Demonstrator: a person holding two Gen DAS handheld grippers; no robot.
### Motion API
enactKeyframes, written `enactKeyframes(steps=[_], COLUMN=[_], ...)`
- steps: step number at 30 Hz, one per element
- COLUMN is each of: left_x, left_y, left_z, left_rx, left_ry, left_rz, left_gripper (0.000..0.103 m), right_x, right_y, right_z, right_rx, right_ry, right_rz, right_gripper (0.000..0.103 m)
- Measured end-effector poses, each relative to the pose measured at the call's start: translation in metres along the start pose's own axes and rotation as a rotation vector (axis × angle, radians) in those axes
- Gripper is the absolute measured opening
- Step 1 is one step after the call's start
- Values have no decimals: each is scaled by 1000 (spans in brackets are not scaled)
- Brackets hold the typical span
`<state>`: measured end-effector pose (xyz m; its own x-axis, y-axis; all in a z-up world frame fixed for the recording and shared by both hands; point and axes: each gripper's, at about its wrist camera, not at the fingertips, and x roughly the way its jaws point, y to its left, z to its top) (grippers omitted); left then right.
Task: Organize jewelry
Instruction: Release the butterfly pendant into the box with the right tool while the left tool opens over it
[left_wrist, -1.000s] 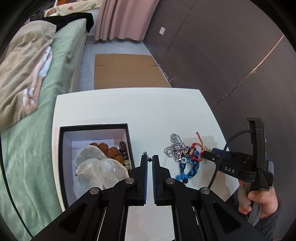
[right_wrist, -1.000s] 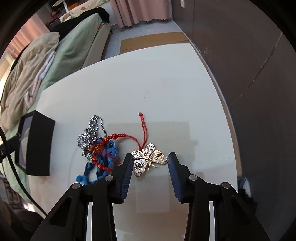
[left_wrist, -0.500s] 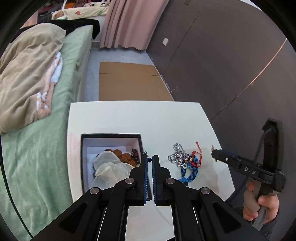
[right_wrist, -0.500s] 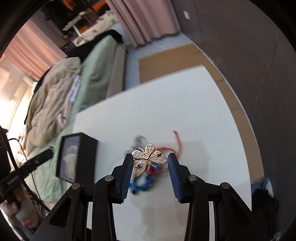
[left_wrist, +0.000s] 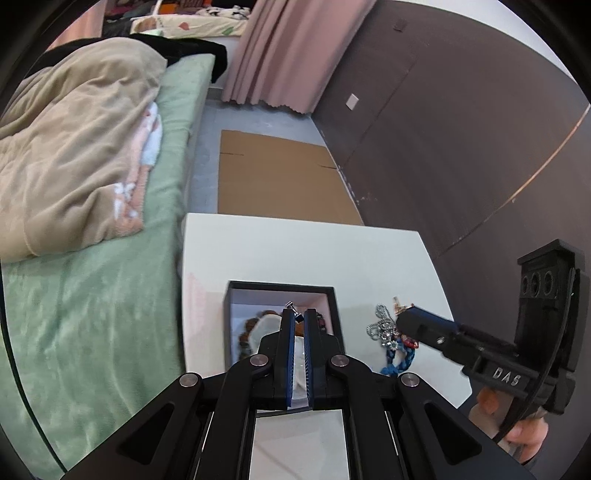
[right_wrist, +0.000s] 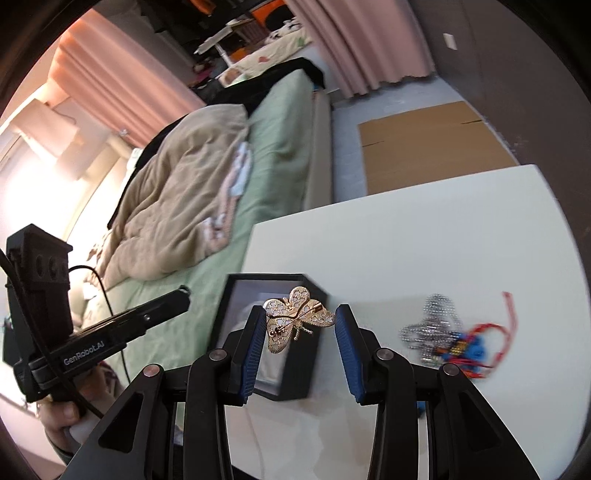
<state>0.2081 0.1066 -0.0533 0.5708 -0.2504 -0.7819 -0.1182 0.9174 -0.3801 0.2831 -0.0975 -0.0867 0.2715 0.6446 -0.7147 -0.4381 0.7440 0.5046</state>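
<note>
Clearly, in the left wrist view, the left gripper (left_wrist: 300, 317) hovers over the near edge of the black box (left_wrist: 236, 288), its jaws almost shut and pinching a small silver clasp (left_wrist: 291, 308) at the tips. The box sits on the white table (left_wrist: 295, 251) close to the bed (left_wrist: 92, 295) side, and it already holds brown beads (left_wrist: 248, 325) and something pale. To the right of the box lies a jewelry pile (left_wrist: 391, 339) with a silver chain and a blue braid, and the right gripper (left_wrist: 400, 312) is above that pile with a gold piece at its tip. In the right wrist view, the right gripper (right_wrist: 300, 325) holds a gold butterfly brooch (right_wrist: 295, 319) just above the box (right_wrist: 295, 384), jaws closed on its wing tips. The brooch shows its back, with the pin bar toward the camera; its long axis runs across the jaws, nearly level, with a slight tilt, and its wings spread left to right. To do the step well, the brooch likely should be carried over the open middle of the box, lowered close to the contents, and released by a gentle opening, so it lands flat and does not catch the box rim. The jewelry pile (right_wrist: 443, 332) is blurred to the right of the box.
</note>
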Motion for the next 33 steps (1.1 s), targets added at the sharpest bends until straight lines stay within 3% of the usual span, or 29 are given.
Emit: enactKeyframes(steps=[6, 10, 12, 13, 14, 30, 31, 33], left_x=[-2, 1, 2, 3, 4, 33, 35, 36], left_y=[16, 25, 28, 28, 28, 2, 2, 2], left_z=[4, 3, 3, 3, 3, -1, -1, -2], left_rx=[-20, -35, -40, -41, -40, -12, -16, -29], left_ry=[-8, 3, 5, 8, 12, 111, 120, 121], left_rz=[19, 23, 22, 20, 19, 7, 13, 16], left_gripper=[4, 4, 4, 4, 4, 6, 11, 29], right_x=[29, 41, 49, 52, 53, -4, -8, -15], right_y=[20, 30, 35, 35, 35, 4, 0, -6], right_z=[3, 6, 8, 8, 8, 5, 5, 4], right_rx=[-2, 12, 31, 47, 54, 62, 64, 73], right_ry=[21, 8, 29, 39, 34, -5, -7, -10], right_rz=[58, 157, 208, 229, 230, 91, 84, 76], right_gripper=[40, 40, 50, 61, 65, 66, 66, 66])
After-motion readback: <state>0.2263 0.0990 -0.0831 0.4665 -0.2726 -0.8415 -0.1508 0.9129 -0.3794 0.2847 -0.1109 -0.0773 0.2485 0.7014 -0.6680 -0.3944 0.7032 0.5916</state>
